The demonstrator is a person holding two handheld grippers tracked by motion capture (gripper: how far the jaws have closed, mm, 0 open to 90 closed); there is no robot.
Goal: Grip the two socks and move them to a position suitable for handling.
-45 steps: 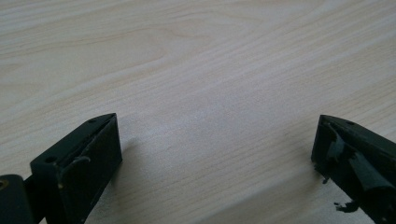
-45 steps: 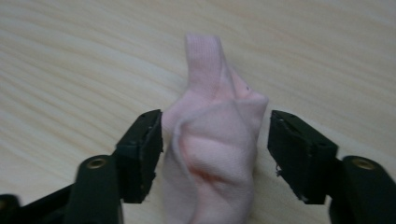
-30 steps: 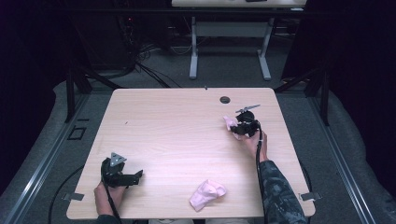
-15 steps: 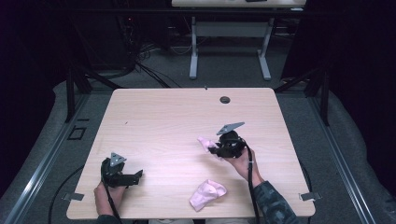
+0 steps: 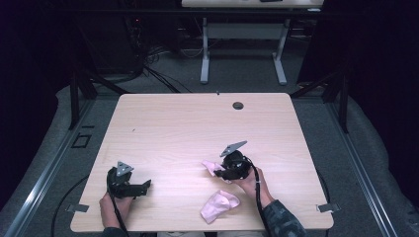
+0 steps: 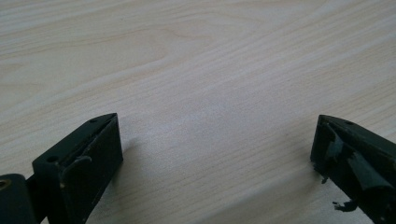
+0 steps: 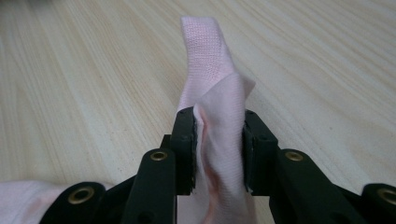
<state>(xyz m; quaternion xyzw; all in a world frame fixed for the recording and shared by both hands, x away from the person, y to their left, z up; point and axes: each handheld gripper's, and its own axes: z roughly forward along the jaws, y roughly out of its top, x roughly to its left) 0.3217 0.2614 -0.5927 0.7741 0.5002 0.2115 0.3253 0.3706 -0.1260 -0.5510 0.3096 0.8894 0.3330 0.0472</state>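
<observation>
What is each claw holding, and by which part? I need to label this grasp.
The right claw pinches a bunched fold of a pink cloth. The left claw is open, holding nothing.

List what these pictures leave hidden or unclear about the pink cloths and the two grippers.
- Held cloth, right gripper view: its lower part is hidden between the pads of the right gripper.
- Same cloth, high view: too small to tell its shape or folds; the gripper covers part of it.
- Second cloth, high view: crumpled, its underside hidden.
- Left gripper, left gripper view: jaw tips cut off by the bottom edge.
</observation>
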